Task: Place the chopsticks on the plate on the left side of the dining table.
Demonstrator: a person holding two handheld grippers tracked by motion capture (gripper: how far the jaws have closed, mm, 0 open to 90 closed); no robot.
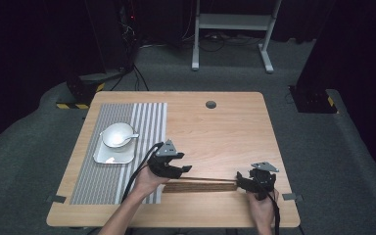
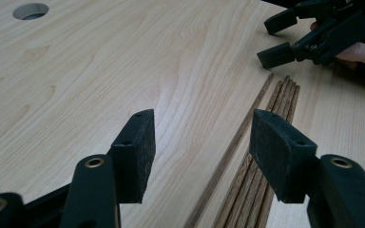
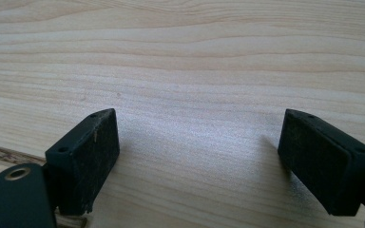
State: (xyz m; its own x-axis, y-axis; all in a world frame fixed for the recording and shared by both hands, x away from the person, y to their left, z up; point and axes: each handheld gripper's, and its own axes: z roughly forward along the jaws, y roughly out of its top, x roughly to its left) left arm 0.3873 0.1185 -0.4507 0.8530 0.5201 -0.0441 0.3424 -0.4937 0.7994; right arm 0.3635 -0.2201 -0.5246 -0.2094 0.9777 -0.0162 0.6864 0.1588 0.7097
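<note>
A bundle of thin dark wooden sticks (image 1: 200, 185) lies flat near the table's front edge, running left to right. My left gripper (image 1: 185, 162) hovers over the bundle's left end with its jaws open. In the left gripper view one stick (image 2: 244, 121) lies apart from the bundle (image 2: 285, 95) and passes between the jaws of my left gripper (image 2: 202, 128) untouched; the rest run under the right jaw. My right gripper (image 1: 239, 181) stands open at the bundle's right end. In the right gripper view bare wood lies between the jaws of my right gripper (image 3: 197, 128), with the stick ends (image 3: 0, 154) at lower left.
A striped grey placemat (image 1: 127, 122) covers the table's left side. On it a white plate (image 1: 103, 155) carries a white bowl (image 1: 115, 133) with a spoon (image 1: 129, 138). A round cable hole (image 1: 210, 104) sits near the far edge. Bare tabletop (image 1: 225, 127) lies beyond the sticks.
</note>
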